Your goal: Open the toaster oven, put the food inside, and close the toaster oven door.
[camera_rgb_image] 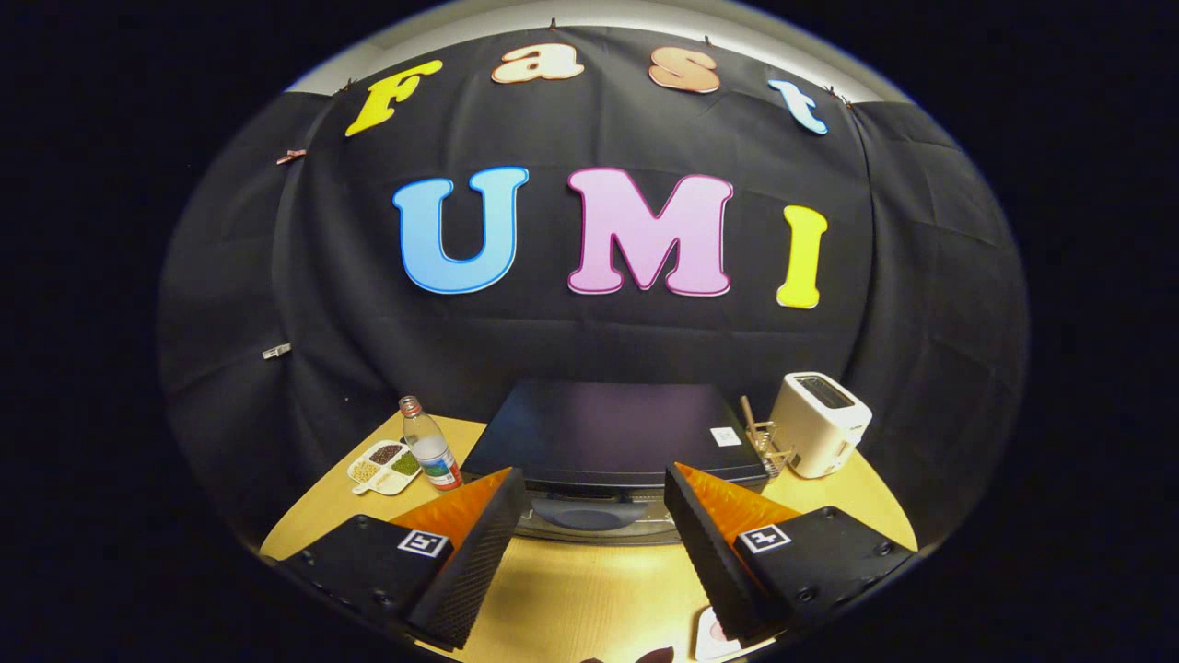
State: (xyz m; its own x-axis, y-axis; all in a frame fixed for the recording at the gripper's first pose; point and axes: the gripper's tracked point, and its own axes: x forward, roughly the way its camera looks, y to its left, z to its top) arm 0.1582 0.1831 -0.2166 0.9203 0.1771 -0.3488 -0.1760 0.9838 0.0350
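No legible text on bottle label or toaster oven sticker

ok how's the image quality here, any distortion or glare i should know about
Gripper view: strong fisheye bending, so the table edge and the cloth wall curve; the toaster oven top shows a soft purplish sheen, with no harsh glare; light is even on the white toaster and the bottle; the open gripper has both fingers sharp, with no motion blur.

Table: oven, toaster, bottle
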